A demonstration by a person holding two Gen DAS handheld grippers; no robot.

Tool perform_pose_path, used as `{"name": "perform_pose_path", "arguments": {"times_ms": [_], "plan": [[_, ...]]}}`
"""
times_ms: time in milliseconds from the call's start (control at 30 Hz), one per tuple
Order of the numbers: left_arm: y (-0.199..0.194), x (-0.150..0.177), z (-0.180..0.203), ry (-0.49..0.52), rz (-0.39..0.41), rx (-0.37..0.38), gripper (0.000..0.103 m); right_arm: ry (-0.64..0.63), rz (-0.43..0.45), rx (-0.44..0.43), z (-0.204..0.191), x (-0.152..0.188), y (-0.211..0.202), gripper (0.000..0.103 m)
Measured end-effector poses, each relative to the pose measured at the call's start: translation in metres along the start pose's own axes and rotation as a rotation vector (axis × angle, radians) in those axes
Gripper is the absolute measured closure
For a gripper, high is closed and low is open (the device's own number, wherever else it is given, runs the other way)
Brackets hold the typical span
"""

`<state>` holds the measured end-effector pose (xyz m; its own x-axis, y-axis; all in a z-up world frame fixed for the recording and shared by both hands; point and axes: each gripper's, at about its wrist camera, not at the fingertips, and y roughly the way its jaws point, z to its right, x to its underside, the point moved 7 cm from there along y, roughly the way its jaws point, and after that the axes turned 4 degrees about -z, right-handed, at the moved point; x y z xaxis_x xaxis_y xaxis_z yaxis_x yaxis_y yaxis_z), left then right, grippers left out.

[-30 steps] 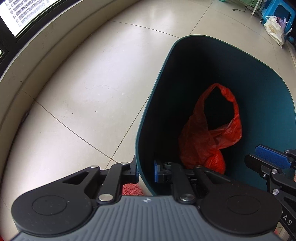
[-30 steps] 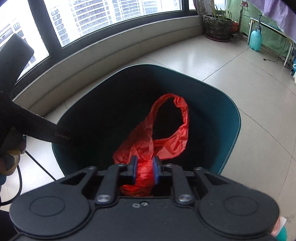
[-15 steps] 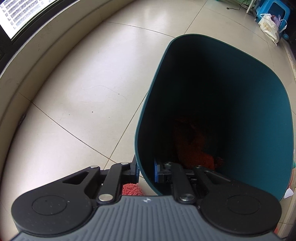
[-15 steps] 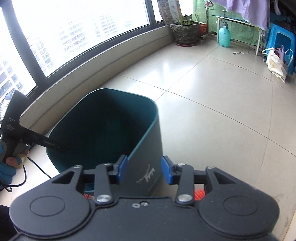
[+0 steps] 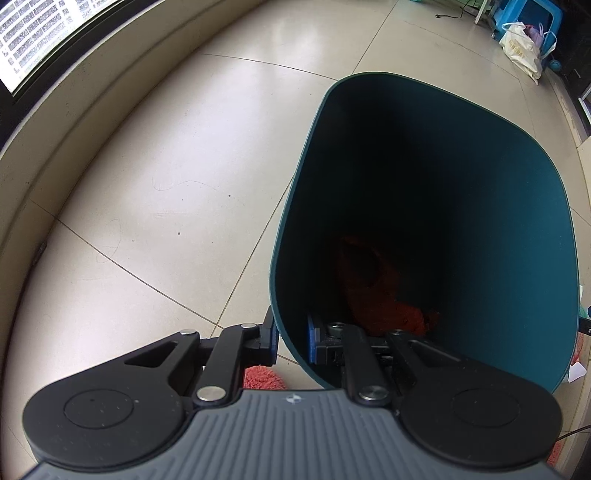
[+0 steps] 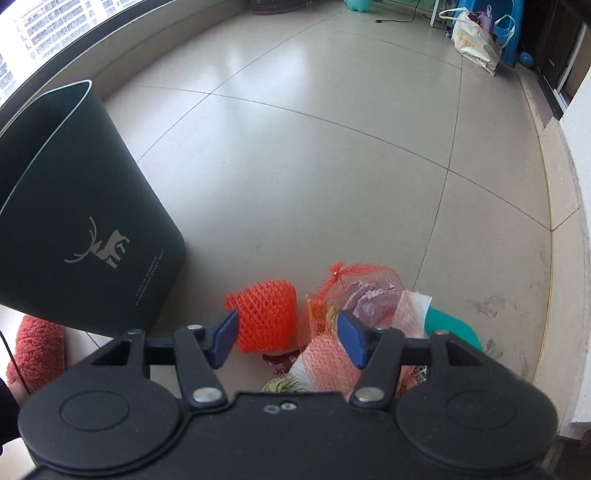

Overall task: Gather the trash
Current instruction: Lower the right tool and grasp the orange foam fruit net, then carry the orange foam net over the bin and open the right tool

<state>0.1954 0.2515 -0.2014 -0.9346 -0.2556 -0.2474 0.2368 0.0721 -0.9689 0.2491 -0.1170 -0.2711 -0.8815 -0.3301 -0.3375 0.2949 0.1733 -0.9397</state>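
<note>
My left gripper is shut on the near rim of the dark teal trash bin, one finger outside and one inside. A red plastic bag lies at the bottom of the bin. My right gripper is open and empty, above a pile of trash on the floor: an orange foam net sleeve, a red mesh bag with purple and white scraps, white paper. The bin stands to the left of the pile in the right wrist view.
A teal object lies right of the pile. A red fuzzy slipper sits by the bin, also in the left wrist view. A white bag and blue stool stand far back. A low wall runs along the right.
My right gripper let go of the red bag, which dropped into the bin. It opened, left the bin and swung right to the trash pile. My left gripper kept hold of the rim.
</note>
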Motion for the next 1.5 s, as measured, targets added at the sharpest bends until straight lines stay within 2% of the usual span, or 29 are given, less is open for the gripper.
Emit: {"name": "perform_pose_path", "arguments": {"times_ms": [233, 400, 633, 733, 767, 933, 967, 1000, 1200, 1333, 1500], "plan": [[-0.001, 0.001, 0.005, 0.066, 0.026, -0.016, 0.088, -0.043, -0.057, -0.03, -0.039, 0.015, 0.059, 0.03], [-0.002, 0.003, 0.007, 0.088, 0.028, -0.017, 0.086, -0.06, -0.093, 0.011, -0.055, 0.013, 0.101, 0.019], [0.0, 0.005, 0.008, 0.108, 0.034, -0.019, 0.086, -0.044, -0.15, 0.063, -0.056, 0.013, 0.143, 0.019], [0.002, 0.005, 0.01, 0.127, 0.041, -0.033, 0.085, -0.028, -0.16, 0.091, -0.052, 0.014, 0.151, 0.028], [0.002, 0.006, 0.011, 0.132, 0.043, -0.038, 0.085, -0.021, -0.165, 0.096, -0.049, 0.015, 0.152, 0.034], [0.001, 0.009, 0.015, 0.134, 0.046, -0.042, 0.085, 0.0, -0.155, 0.104, -0.043, 0.016, 0.147, 0.074], [0.001, 0.009, 0.016, 0.131, 0.044, -0.04, 0.085, 0.005, -0.15, 0.103, -0.043, 0.017, 0.145, 0.087], [0.0, 0.009, 0.016, 0.13, 0.044, -0.037, 0.085, 0.011, -0.143, 0.098, -0.042, 0.016, 0.14, 0.092], [0.0, 0.006, 0.009, 0.108, 0.042, -0.015, 0.085, -0.037, -0.044, 0.055, -0.047, 0.002, 0.075, 0.094], [0.001, 0.005, 0.006, 0.095, 0.044, -0.007, 0.085, -0.065, 0.07, -0.037, -0.067, -0.027, -0.003, 0.094], [0.002, 0.005, 0.004, 0.094, 0.047, -0.006, 0.085, -0.062, 0.226, -0.217, -0.104, -0.064, -0.106, 0.094]]}}
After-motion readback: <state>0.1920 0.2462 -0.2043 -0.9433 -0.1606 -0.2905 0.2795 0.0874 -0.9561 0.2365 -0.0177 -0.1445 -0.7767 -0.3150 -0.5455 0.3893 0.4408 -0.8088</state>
